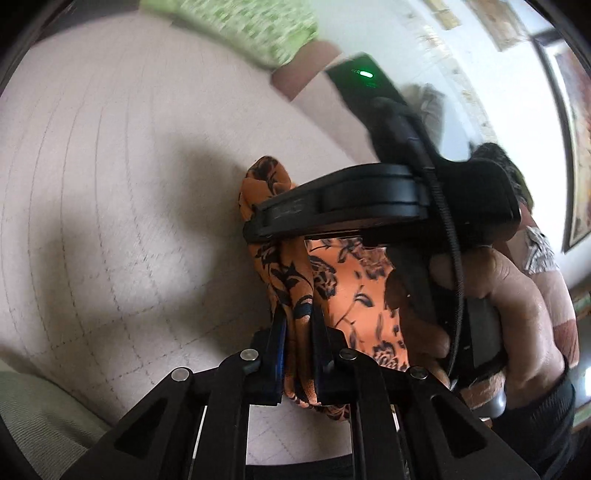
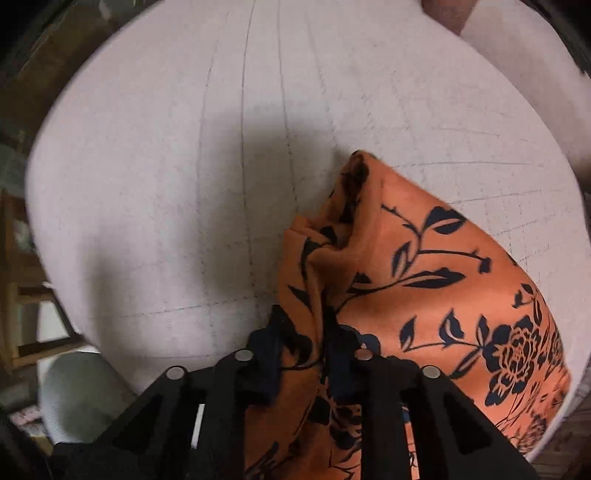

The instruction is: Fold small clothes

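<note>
An orange cloth with a black flower print (image 1: 354, 288) hangs between both grippers above a pale quilted surface (image 1: 110, 166). My left gripper (image 1: 297, 317) is shut on a bunched edge of the cloth. The right gripper's black body (image 1: 369, 206) shows close ahead in the left wrist view, held by a hand (image 1: 491, 295). In the right wrist view my right gripper (image 2: 314, 332) is shut on a gathered fold of the same cloth (image 2: 443, 273), which drapes to the right over the surface (image 2: 184, 147).
A green patterned cloth (image 1: 251, 26) lies at the far edge of the surface, beside a person's arm (image 1: 303, 70). A grey-green cushion (image 2: 77, 395) and wooden furniture (image 2: 22, 295) sit to the lower left. A framed picture (image 1: 576, 147) hangs on the right wall.
</note>
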{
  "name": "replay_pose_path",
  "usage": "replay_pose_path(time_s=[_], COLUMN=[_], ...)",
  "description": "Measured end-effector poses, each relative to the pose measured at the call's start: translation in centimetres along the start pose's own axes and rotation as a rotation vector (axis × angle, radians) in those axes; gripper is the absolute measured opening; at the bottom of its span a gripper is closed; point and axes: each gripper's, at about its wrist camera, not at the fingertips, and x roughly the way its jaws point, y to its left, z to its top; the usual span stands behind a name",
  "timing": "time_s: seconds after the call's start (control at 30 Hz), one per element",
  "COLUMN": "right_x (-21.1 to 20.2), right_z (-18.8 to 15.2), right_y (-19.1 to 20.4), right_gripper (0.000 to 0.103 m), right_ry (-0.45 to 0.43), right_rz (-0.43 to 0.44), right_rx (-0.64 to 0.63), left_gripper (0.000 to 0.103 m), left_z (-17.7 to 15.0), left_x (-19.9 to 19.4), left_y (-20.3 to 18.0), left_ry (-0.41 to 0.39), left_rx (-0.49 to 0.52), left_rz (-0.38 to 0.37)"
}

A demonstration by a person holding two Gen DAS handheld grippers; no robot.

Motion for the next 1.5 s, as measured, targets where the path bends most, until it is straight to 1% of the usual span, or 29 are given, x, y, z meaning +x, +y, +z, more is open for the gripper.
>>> replay_pose_path(time_s=[0.03, 0.07, 0.1, 0.13, 0.2, 0.27, 0.33, 0.37, 0.4, 0.47, 0.53, 0.57, 0.6, 0.63, 0.7, 0.73, 0.77, 0.83, 0.9, 0.93, 1.0, 1.07, 1.13, 1.27, 1.33, 1.4, 1.43, 1.47, 1.5], right_x=[-1.0, -2.4, -3.5, -5.1, -7.7, -10.2, -12.8, -14.2, -15.0, -17.1, -18.5, -19.0, -19.3, -19.6, -19.0, -18.1, -17.2, -14.8, -12.7, -11.4, -9.0, -6.6, -4.5, -1.5, -0.9, -0.5, -0.4, -0.2, -0.1], right_z=[-0.4, -1.0, -1.5, -2.4, -4.3, -6.3, -9.1, -10.8, -11.9, -15.4, -18.2, -20.1, -21.0, -22.4, -25.3, -26.0, -27.5, -28.9, -29.6, -29.9, -30.9, -31.4, -31.7, -32.1, -32.3, -32.1, -31.9, -31.7, -31.7], right_y=[-0.6, -1.8, -2.7, -3.9, -6.5, -9.1, -11.9, -13.6, -14.7, -18.2, -21.6, -23.7, -25.2, -26.9, -30.4, -31.8, -34.0, -36.4, -38.3, -39.2, -41.3, -43.0, -44.3, -45.6, -45.5, -45.4, -45.2, -44.9, -44.8], right_gripper=[0.017, 0.017, 0.017, 0.016, 0.016, 0.016, 0.016, 0.016, 0.016, 0.016, 0.016, 0.016, 0.016, 0.016, 0.016, 0.016, 0.015, 0.015, 0.015, 0.015, 0.015, 0.015, 0.015, 0.015, 0.016, 0.018, 0.023, 0.027, 0.037], right_ry=[-0.032, -0.073, -0.101, -0.154, -0.235, -0.312, -0.403, -0.452, -0.482, -0.564, -0.624, -0.656, -0.675, -0.699, -0.733, -0.741, -0.749, -0.752, -0.745, -0.736, -0.717, -0.693, -0.677, -0.663, -0.645, -0.621, -0.611, -0.598, -0.591], right_rz=[0.031, 0.080, 0.116, 0.172, 0.253, 0.336, 0.409, 0.445, 0.464, 0.512, 0.540, 0.554, 0.558, 0.565, 0.578, 0.585, 0.608, 0.628, 0.624, 0.637, 0.659, 0.677, 0.702, 0.740, 0.713, 0.659, 0.631, 0.602, 0.588], right_rx=[0.012, 0.040, 0.059, 0.082, 0.120, 0.161, 0.195, 0.215, 0.227, 0.268, 0.304, 0.329, 0.349, 0.378, 0.437, 0.464, 0.510, 0.566, 0.609, 0.638, 0.687, 0.730, 0.768, 0.823, 0.828, 0.832, 0.831, 0.835, 0.842], left_gripper=[0.009, 0.009, 0.009, 0.009, 0.009, 0.009, 0.009, 0.009, 0.009, 0.009, 0.009, 0.009, 0.009, 0.009, 0.009, 0.009, 0.009, 0.010, 0.010, 0.010, 0.010, 0.010, 0.010, 0.011, 0.012, 0.015, 0.017, 0.022, 0.025], left_z=[-0.3, -0.4, -0.6, -0.8, -1.2, -1.8, -2.7, -3.0, -3.4, -4.5, -5.5, -6.1, -6.7, -7.3, -8.9, -9.7, -10.4, -12.5, -13.8, -14.7, -15.2, -15.6, -16.0, -15.0, -14.6, -14.4, -14.9, -14.6, -14.2], left_x=[-0.4, -0.8, -1.2, -1.7, -2.4, -3.1, -3.7, -3.7, -3.7, -3.1, -2.2, -1.5, -0.5, 0.4, 3.1, 4.6, 5.9, 9.5, 12.4, 13.9, 16.0, 18.1, 19.5, 21.8, 23.2, 24.6, 24.6, 23.8, 22.8], left_y=[-0.6, -1.4, -2.4, -3.8, -5.8, -9.0, -13.0, -14.4, -16.3, -20.3, -23.1, -24.8, -26.4, -27.3, -30.3, -31.5, -32.4, -34.1, -35.1, -35.5, -35.6, -35.8, -35.9, -35.5, -35.6, -35.2, -35.4, -35.1, -35.2], left_ry=[-0.013, -0.028, -0.040, -0.045, -0.051, -0.059, -0.064, -0.062, -0.056, -0.039, -0.018, -0.004, 0.020, 0.041, 0.093, 0.121, 0.145, 0.204, 0.247, 0.270, 0.297, 0.332, 0.352, 0.381, 0.392, 0.406, 0.413, 0.422, 0.440], left_rx=[0.026, 0.054, 0.085, 0.122, 0.169, 0.243, 0.334, 0.360, 0.400, 0.478, 0.551, 0.588, 0.627, 0.660, 0.729, 0.758, 0.777, 0.827, 0.858, 0.869, 0.881, 0.849, 0.839, 0.823, 0.814, 0.785, 0.771, 0.751, 0.720], left_rz=[-0.011, -0.022, -0.018, -0.014, -0.028, -0.014, -0.018, -0.022, -0.029, -0.036, -0.037, -0.033, -0.031, -0.028, -0.010, -0.004, 0.001, 0.033, 0.073, 0.092, 0.113, 0.118, 0.117, 0.128, 0.130, 0.121, 0.101, 0.068, 0.017])
